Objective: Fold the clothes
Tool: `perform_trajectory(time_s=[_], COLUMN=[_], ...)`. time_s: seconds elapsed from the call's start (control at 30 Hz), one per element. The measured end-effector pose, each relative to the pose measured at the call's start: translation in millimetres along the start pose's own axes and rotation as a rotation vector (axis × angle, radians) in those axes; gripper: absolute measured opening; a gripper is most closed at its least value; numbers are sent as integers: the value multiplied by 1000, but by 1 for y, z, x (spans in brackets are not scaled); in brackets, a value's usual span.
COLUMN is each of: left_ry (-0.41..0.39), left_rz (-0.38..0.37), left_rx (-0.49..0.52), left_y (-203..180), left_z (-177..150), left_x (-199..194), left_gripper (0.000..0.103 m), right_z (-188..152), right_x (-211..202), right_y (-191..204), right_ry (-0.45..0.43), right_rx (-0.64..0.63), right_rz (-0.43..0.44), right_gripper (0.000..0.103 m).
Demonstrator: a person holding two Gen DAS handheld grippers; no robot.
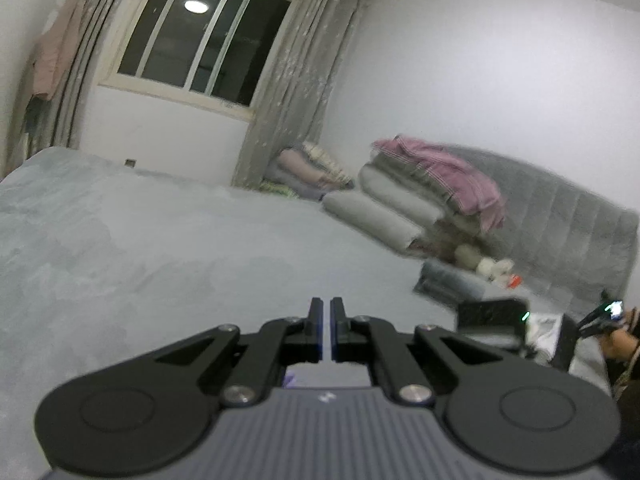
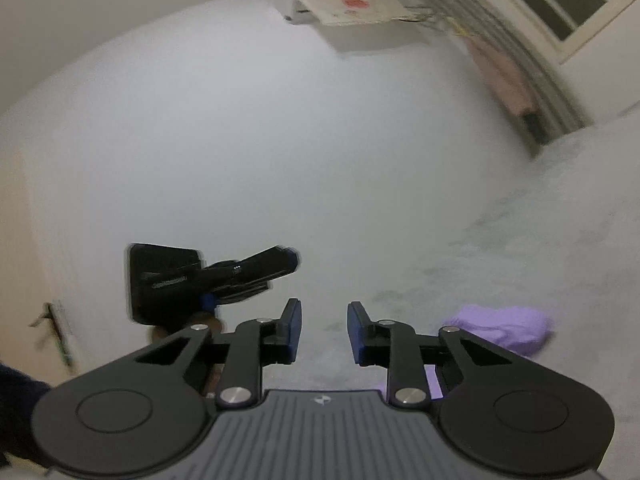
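Purple garment (image 2: 504, 326) lying crumpled on the grey bed (image 2: 560, 208), just beyond and to the right of the right hand-held gripper (image 2: 324, 330), low at the right of that wrist view, partly hidden behind the gripper's right linkage. Bunched into a soft lump, lilac, no sleeve or hem to be made out; long axis roughly across the view, though the blur makes that a loose reading. Right hand-held gripper plainly the nearer: garment right beside its right finger (image 2: 356, 332), not between the pads. Jaws partly apart, a clear gap, nothing held, only bare bed seen through the gap.

Left hand-held gripper (image 1: 325, 330) closed, pads all but touching along a thin slit, nothing visibly pinched between them; pointed over open bed (image 1: 160, 240) toward the far window (image 1: 200, 36). No purple garment in that view apart from a small violet glimpse under the body, too small to judge. Same left hand-held gripper seen from the right wrist as a dark blurred shape at left, well apart from the garment.

Stacked pillows and a pink cloth (image 1: 440, 172) at the headboard (image 1: 560, 208), well off from both tools.

Judged: folding not begun; coming move likely a swing of the right tool rightward and down onto the lump's near edge
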State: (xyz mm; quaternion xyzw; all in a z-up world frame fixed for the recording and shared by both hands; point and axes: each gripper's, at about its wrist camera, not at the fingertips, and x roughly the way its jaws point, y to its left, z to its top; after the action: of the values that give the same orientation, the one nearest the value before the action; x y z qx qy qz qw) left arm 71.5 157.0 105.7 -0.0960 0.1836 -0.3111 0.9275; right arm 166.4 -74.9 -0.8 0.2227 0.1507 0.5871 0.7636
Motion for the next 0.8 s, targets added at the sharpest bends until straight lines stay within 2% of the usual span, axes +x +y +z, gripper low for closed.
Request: perform_trajectory(time_s=[0.07,0.2,0.23,0.37,0.47,0.57,0.8], left_ry=[41,148,189,347,393,398,535], left_rz=[34,68,84,138,118,91,172], left_rx=[12,68,112,360,488,558,869], left_y=[2,-1,-7,-40,-57,-63,-80], left_z=[-6,-17,-21,-35,-47,-55,-76], left_x=[6,13,15,20,17,16,46], left_gripper=[3,4,4,7,11,16,18], right_z=[3,4,3,1,3,5,8], right_x=[-1,2,4,8,6,6,14], right_y=[4,19,23,30,34,36,28], right_ry=[30,127,163,284,311,309,291], right_rx=[-33,-142,-175,-268,-285,-295,-286], right_rz=[-85,-185,-210,-303,-309,-295,-306], right_gripper=[28,37,40,40,40,40,40])
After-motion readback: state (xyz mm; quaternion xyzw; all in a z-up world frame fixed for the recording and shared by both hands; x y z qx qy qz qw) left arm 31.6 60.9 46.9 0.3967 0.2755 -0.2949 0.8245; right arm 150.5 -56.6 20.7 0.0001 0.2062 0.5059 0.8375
